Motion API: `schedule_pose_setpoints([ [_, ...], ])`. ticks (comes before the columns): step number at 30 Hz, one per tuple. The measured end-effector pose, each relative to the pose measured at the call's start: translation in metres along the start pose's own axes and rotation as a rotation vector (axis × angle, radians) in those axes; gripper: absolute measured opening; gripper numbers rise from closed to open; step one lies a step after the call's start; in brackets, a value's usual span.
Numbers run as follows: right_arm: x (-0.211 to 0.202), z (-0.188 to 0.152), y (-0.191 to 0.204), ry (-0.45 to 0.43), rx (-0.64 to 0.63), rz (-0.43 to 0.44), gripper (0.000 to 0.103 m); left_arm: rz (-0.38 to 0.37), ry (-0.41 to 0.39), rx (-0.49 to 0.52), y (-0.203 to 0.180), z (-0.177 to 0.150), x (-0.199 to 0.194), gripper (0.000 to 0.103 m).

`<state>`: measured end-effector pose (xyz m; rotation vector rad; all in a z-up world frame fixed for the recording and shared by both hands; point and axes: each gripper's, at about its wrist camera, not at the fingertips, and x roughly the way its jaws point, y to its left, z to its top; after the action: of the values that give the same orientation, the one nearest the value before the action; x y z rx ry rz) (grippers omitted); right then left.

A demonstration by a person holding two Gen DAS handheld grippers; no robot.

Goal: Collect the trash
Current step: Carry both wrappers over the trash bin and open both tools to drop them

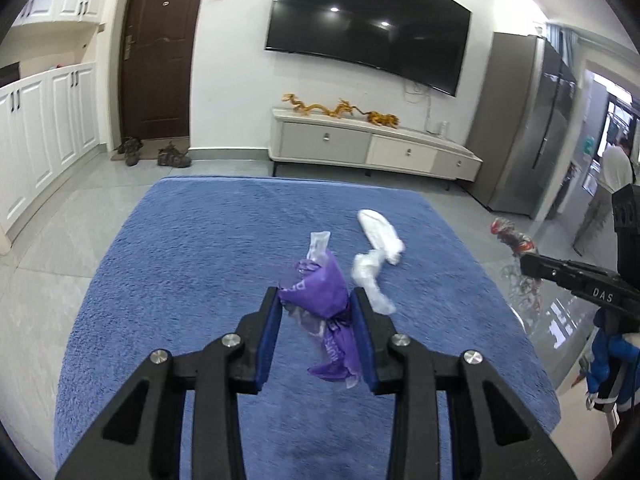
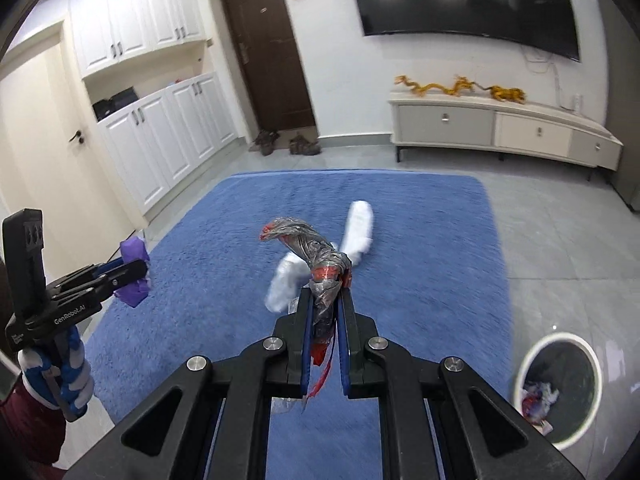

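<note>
Above blue rug (image 1: pixel 180 260), my left gripper (image 1: pixel 316 304) fingers clamp purple wrapper (image 1: pixel 316 288); right gripper (image 2: pixel 326 300) fingers pinch grey-red wrapper (image 2: pixel 316 248); bin (image 2: pixel 560 340) nearby

A rug (image 2: pixel 400 220) lay on the floor before the TV cabinet (image 2: pixel 500 128), which stood against the wall under the television (image 2: pixel 460 0). On the rug, near its middle, lay two wads of tissue (image 1: pixel 378 236), touching. A trash bin (image 2: pixel 558 384) stood on the floor just off the rug's right edge, with litter in it. Beyond the rug's far left corner, shoes (image 2: pixel 286 142) sat before the door (image 2: pixel 268 48); cupboards (image 2: pixel 168 136) ran along the wall to the rug's left.
</note>
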<state>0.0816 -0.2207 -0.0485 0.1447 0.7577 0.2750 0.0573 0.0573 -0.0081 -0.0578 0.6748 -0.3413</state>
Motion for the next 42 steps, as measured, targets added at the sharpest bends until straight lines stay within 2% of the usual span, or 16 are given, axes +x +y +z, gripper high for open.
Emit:
schedule_pose_setpoints([
  [10,-0.072,-0.039,-0.086,-0.065,0.167,-0.138,0.011,-0.1,0.029,0.066,-0.067,0.004,0.011,0.033],
  [17,-0.104,-0.074,-0.144,-0.109,0.28,-0.235,0.011,-0.187,0.105,0.191,-0.15,0.006,0.041,0.033],
  [27,-0.11,-0.131,-0.231,-0.121,0.457,-0.286,0.012,-0.299,0.247,0.367,-0.293,-0.005,0.109,0.033],
  [32,-0.105,-0.155,-0.272,-0.105,0.536,-0.295,0.012,-0.368,0.328,0.393,-0.354,-0.007,0.149,0.033],
  [39,-0.089,-0.146,-0.315,-0.093,0.542,-0.318,0.013,-0.423,0.361,0.416,-0.419,0.0,0.197,0.033],
  [42,-0.078,-0.138,-0.331,-0.089,0.544,-0.33,0.015,-0.456,0.386,0.394,-0.44,0.005,0.221,0.035],
])
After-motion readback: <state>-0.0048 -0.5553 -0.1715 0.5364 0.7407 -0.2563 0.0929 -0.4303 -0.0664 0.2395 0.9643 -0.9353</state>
